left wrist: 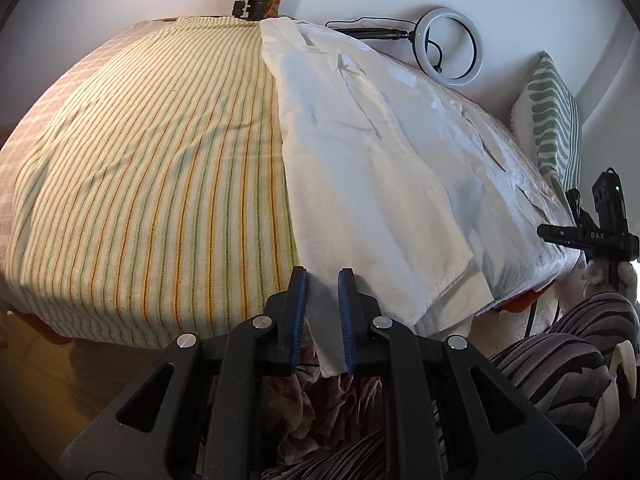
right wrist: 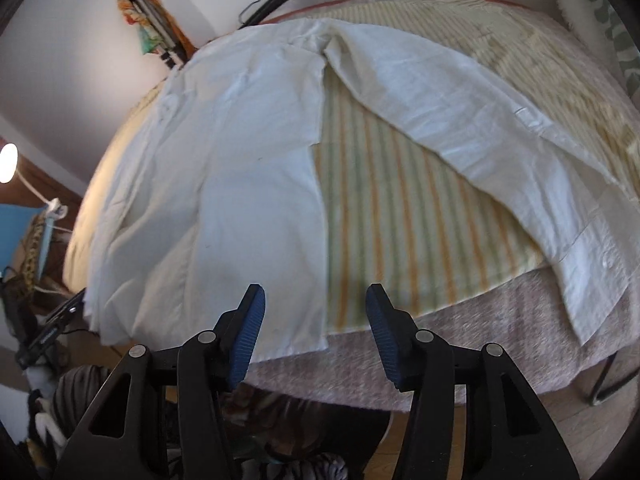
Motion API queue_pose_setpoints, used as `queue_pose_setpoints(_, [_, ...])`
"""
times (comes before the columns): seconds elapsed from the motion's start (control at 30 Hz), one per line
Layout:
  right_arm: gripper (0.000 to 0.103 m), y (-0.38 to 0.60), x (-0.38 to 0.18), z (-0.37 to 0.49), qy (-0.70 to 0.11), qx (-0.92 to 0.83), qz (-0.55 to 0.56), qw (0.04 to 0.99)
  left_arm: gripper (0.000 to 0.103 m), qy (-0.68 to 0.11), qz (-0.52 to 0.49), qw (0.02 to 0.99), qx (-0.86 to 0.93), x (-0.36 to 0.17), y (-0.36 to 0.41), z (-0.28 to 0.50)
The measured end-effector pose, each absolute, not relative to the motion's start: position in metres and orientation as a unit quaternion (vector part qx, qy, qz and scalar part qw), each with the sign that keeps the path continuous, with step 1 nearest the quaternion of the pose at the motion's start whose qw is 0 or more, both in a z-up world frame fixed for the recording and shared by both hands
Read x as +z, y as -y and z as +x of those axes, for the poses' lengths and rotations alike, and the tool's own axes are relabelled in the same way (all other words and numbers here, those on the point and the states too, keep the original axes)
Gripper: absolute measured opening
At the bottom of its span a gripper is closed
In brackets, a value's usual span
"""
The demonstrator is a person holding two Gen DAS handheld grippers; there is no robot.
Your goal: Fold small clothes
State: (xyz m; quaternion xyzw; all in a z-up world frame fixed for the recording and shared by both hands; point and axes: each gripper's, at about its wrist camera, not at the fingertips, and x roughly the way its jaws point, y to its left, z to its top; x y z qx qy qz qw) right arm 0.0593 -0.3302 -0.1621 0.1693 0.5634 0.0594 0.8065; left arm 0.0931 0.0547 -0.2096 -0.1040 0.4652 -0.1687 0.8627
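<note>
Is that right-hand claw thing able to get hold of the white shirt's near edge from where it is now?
Probably yes. The right gripper is open with nothing between its jaws, and the white shirt has its hem lying just ahead on the striped cloth, with nothing in between.

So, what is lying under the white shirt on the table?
Under the white shirt lies a striped cloth, green and orange lines, showing between the open front panels. Beneath it a pinkish cover shows at the edge. What the shirt itself covers cannot be seen.
</note>
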Motion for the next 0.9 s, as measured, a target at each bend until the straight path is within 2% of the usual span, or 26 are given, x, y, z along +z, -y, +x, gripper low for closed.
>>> queue_pose_setpoints(0.03, [0.034, 0.325, -0.163, 0.058, -0.566, 0.066, 0.162, 0.805, 0.009, -0.465, -0.106, 0.862, -0.169, -0.209, -0.054, 0.093])
queue_pose_setpoints(0.07, [0.027, 0.321, -0.165, 0.058, -0.569, 0.066, 0.153, 0.806, 0.004, -0.466, -0.108, 0.862, -0.167, -0.209, -0.054, 0.093])
queue_pose_setpoints(0.1, [0.012, 0.319, -0.165, 0.057, -0.568, 0.064, 0.149, 0.807, 0.001, -0.466, -0.112, 0.861, -0.166, -0.209, -0.055, 0.094])
queue_pose_setpoints(0.13, [0.003, 0.320, -0.166, 0.057, -0.569, 0.071, 0.164, 0.803, 0.000, -0.467, -0.118, 0.861, -0.165, -0.207, -0.055, 0.094])
queue_pose_setpoints(0.2, [0.002, 0.328, -0.166, 0.059, -0.564, 0.072, 0.201, 0.798, 0.000, -0.464, -0.119, 0.862, -0.165, -0.200, -0.056, 0.093])
queue_pose_setpoints(0.37, [0.001, 0.344, -0.139, 0.047, -0.529, 0.062, 0.225, 0.816, 0.000, -0.446, -0.063, 0.880, -0.152, -0.184, -0.055, 0.081])
queue_pose_setpoints(0.5, [0.001, 0.344, -0.154, 0.044, -0.548, 0.036, 0.202, 0.811, 0.000, -0.472, -0.043, 0.868, -0.149, -0.205, -0.047, 0.083])
queue_pose_setpoints(0.67, [0.005, 0.344, -0.151, 0.038, -0.534, 0.049, 0.190, 0.823, 0.000, -0.438, -0.033, 0.886, -0.150, -0.180, -0.046, 0.078])
queue_pose_setpoints(0.7, [0.009, 0.345, -0.144, 0.036, -0.526, 0.048, 0.180, 0.830, 0.000, -0.431, -0.027, 0.890, -0.151, -0.172, -0.044, 0.079])
queue_pose_setpoints(0.73, [0.019, 0.348, -0.139, 0.036, -0.521, 0.046, 0.174, 0.834, 0.000, -0.424, -0.023, 0.892, -0.153, -0.166, -0.042, 0.081])
queue_pose_setpoints(0.83, [0.038, 0.355, -0.119, 0.033, -0.491, 0.035, 0.157, 0.856, 0.000, -0.407, -0.026, 0.898, -0.167, -0.148, -0.033, 0.087])
queue_pose_setpoints(0.9, [0.038, 0.366, -0.111, 0.036, -0.479, 0.028, 0.155, 0.864, 0.005, -0.401, -0.031, 0.897, -0.184, -0.140, -0.024, 0.092])
